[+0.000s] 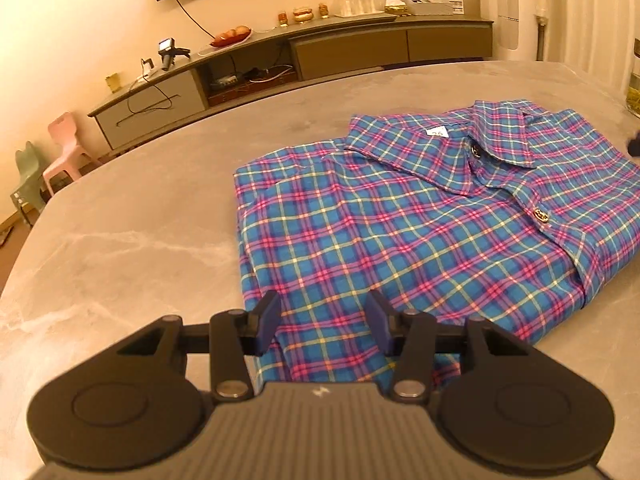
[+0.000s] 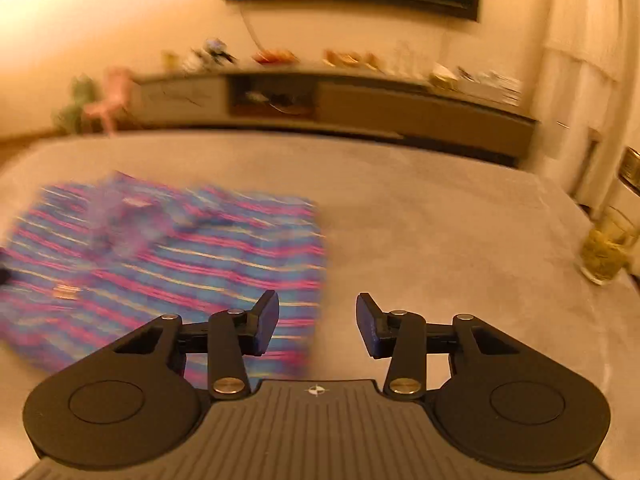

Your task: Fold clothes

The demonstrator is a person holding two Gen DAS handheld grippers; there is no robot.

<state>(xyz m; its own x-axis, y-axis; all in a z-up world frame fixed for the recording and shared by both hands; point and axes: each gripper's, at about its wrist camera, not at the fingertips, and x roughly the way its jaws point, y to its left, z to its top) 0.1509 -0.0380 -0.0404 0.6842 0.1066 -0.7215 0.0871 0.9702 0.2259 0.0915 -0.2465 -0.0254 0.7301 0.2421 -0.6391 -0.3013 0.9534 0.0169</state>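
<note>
We see a folded plaid shirt (image 1: 420, 224), blue with pink and yellow lines, lying collar-up on the grey marbled surface (image 1: 132, 220), its placket fastened with gold buttons and a small white size tag showing inside the collar. Our left tool (image 1: 323, 326) hovers over the shirt's near edge with its blue-padded fingers (image 1: 269, 322) spread apart and nothing gripped between them. Beyond the surface we see a long low cabinet (image 1: 280, 56) along the wall and two small plastic chairs (image 1: 44, 160).
</note>
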